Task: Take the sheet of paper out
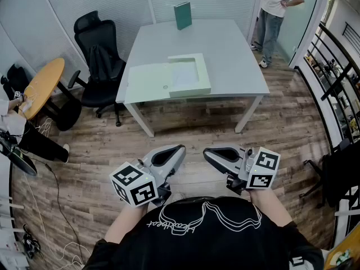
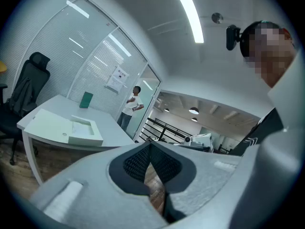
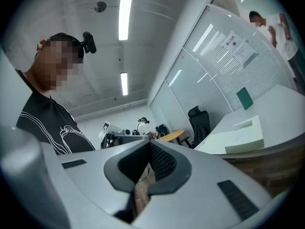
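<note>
The left gripper [image 1: 180, 149] has its jaws pressed together, with nothing in them. The right gripper [image 1: 208, 152] is closed and empty too. Both are close to the holder's tummy, well apart from the one table [image 1: 236, 66]. The one sheet of paper [image 1: 183, 73] lies in the one open box [image 1: 147, 83] on that table, at 12 o'clock from the grippers. One green book [image 1: 182, 16] stands at 12 o'clock from the box. One black chair [image 1: 95, 55] is at 9 o'clock from the table. There are two more people: a standing person [image 1: 274, 16] and another person [image 1: 12, 121].
</note>
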Demonstrator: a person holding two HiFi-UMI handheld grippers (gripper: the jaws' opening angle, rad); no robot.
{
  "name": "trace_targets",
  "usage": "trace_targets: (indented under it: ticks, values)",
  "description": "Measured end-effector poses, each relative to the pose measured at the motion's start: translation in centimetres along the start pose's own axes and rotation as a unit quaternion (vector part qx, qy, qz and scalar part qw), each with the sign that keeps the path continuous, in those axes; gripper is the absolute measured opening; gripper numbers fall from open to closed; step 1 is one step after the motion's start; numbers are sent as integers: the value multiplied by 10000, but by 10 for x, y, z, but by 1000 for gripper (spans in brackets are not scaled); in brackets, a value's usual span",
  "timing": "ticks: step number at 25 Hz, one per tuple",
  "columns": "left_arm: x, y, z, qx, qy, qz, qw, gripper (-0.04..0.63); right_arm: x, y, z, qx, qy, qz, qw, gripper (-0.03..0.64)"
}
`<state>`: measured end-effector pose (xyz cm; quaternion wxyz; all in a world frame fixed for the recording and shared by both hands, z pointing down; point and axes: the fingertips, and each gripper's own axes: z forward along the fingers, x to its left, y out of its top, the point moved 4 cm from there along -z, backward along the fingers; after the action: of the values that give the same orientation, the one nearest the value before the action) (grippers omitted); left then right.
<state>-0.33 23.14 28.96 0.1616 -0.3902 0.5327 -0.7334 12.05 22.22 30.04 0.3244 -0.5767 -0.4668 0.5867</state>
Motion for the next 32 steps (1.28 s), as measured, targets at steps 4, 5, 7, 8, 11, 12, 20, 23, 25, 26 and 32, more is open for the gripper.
trace_targets:
  ticks: [4, 5, 7, 8, 11, 12, 20, 23, 25, 26, 32]
  values:
    - [1, -2, -1, 15, 32, -23, 10000, 12, 1, 0, 1, 15, -7, -55, 10000, 6]
    - [1, -2, -1, 13, 39, -34, 10000, 12, 1, 0, 1, 20, -10, -63, 10000, 6]
    - [1, -1, -1, 5, 46, -52, 10000, 12, 0, 1, 1, 24, -17, -64, 10000, 6]
    - [1, -1, -1, 5, 48, -57, 10000, 12, 0, 1, 1, 28, -23, -59, 10000, 6]
    - [1, -3, 0, 10, 66, -65, 10000, 12, -3, -1, -1, 64, -51, -36, 10000, 6]
    - [1, -4, 0, 7, 72, -68, 10000, 12, -4, -2, -2, 66, -66, -24, 10000, 6]
    - [-2, -6, 9, -68, 119, -95, 9999, 12, -11, 3, -10, 8, -133, -78, 9999, 8]
    - [-5, -5, 13, -110, 109, -91, 9998, 12, -11, 6, -15, 11, -120, -175, 9998, 8]
    - [-9, -7, 17, -107, 90, -43, 9999, 12, -11, 8, -20, 0, -124, -231, 9997, 8]
    - [-12, -8, 19, -107, 83, -20, 9999, 12, -11, 7, -22, -3, -125, -245, 9996, 8]
    - [-8, -21, 21, -124, 67, -45, 9999, 12, -18, -5, -24, 75, -113, -235, 9996, 8]
